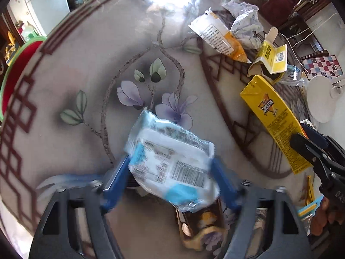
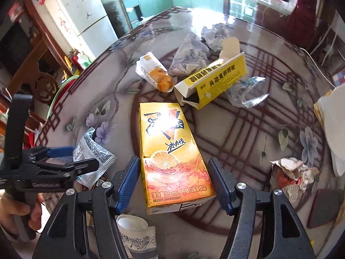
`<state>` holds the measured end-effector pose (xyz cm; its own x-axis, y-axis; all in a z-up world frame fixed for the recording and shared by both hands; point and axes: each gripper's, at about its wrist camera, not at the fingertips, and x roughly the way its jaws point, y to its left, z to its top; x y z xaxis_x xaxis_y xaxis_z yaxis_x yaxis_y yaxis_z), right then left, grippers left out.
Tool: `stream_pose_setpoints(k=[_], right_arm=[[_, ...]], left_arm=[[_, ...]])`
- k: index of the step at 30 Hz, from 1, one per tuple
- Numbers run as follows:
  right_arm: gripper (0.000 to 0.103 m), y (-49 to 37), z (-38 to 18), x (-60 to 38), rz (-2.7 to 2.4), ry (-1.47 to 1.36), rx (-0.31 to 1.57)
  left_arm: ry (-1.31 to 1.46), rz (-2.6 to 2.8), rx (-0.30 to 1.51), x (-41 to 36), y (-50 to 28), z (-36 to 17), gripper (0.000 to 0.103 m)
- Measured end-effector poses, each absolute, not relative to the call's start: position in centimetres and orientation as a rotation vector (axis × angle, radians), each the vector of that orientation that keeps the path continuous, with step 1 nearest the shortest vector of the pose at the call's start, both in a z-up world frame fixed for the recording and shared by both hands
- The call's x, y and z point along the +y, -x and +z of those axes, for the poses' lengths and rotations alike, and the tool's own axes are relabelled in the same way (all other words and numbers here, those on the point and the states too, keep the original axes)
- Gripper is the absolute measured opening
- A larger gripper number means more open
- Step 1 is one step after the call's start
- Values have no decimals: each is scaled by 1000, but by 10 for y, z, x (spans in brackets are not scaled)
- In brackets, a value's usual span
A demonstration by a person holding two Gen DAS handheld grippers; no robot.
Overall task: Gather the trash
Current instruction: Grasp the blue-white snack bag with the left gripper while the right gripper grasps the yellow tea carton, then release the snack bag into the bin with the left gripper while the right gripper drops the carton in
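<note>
My left gripper point(image 1: 170, 168) is shut on a white and blue plastic wrapper point(image 1: 170, 161) and holds it above the flowered table point(image 1: 86, 75). The same wrapper point(image 2: 92, 157) shows between the left gripper's fingers in the right wrist view. My right gripper point(image 2: 173, 179) is open around the lower end of a yellow lemon tea carton point(image 2: 170, 151) that lies flat on the table. The blue pads stand on either side of the carton with gaps. The carton point(image 1: 273, 116) and the right gripper point(image 1: 310, 144) also show in the left wrist view.
More trash lies further back: an orange and white pouch point(image 2: 155, 73), crumpled paper point(image 2: 194, 54), an open yellow box point(image 2: 213, 79), clear plastic point(image 2: 248, 90). A torn wrapper point(image 2: 289, 172) lies right. A red basin point(image 1: 15, 71) stands beyond the table's left edge. A patterned cup point(image 2: 138, 235) stands below.
</note>
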<state>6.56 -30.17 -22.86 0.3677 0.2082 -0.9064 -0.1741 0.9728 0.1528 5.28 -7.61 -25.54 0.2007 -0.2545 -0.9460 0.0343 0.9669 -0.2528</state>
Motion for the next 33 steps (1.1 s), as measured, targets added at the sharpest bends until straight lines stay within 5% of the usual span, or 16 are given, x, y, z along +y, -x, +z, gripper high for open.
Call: stream_pose_setpoints(k=[3,4,6,8,17,33], right_arm=[[63,-64,-235,-300,251,-48,1195],[63,-65,-240,-297,270,-54,1219],[64,-66,-250,-292,284,-66,1248],[64,-68,-259,-291,275,-63,1273],[63,-76,-273,-279,189,-7,1279],[62,-51,-133,-259,167,-147,953]], left_arm=[[209,-239,1365,-77,-54,-257,34],[205,-234,1355,-76,-54,-256,34],[187,-230,1331,-74,-51,-252,15],[170,-230,1313,-70,-49,-245,11],[49,-200,1185,-55,-43,-209,8],[94,-209,992,-1,-41,-130,8]])
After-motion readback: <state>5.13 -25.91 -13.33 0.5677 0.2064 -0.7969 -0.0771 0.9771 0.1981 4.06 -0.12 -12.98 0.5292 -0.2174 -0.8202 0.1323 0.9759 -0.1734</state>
